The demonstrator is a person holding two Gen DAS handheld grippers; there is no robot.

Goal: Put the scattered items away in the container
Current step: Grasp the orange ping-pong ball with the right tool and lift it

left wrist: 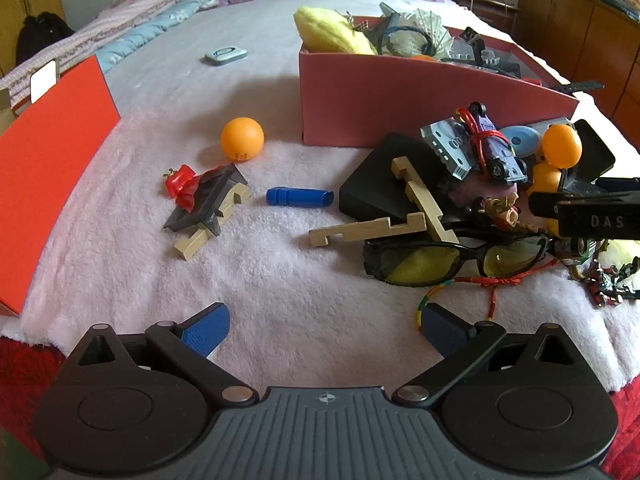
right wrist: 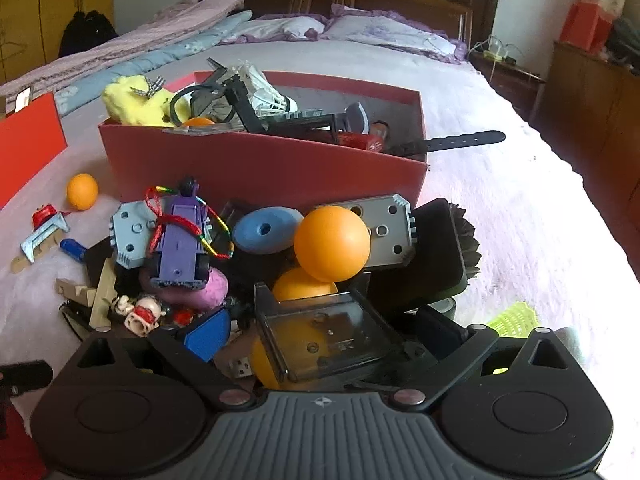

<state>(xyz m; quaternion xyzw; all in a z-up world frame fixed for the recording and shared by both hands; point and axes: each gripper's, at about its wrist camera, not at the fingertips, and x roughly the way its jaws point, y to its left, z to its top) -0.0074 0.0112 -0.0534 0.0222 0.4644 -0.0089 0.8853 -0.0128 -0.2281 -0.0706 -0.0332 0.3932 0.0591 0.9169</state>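
Observation:
A red cardboard box (left wrist: 400, 112) (right wrist: 260, 168), heaped with items, stands on the bed. In front of it lies a pile: a purple toy car (left wrist: 496, 148) (right wrist: 180, 240), orange balls (right wrist: 332, 244), a blue oval piece (right wrist: 266, 230), sunglasses (left wrist: 452, 258), wooden puzzle pieces (left wrist: 416, 208). A lone orange ball (left wrist: 242, 138), a blue cylinder (left wrist: 300, 197) and a grey-and-red toy (left wrist: 204, 196) lie apart to the left. My left gripper (left wrist: 324, 328) is open and empty above the white blanket. My right gripper (right wrist: 324, 332) is open around a smoky clear plastic case (right wrist: 328, 336) in the pile.
An orange-red box lid (left wrist: 48, 184) stands at the left edge. A small grey device (left wrist: 225, 55) lies farther up the bed. A green shuttlecock (right wrist: 514, 320) lies right of the pile. Pillows and a headboard are at the far end.

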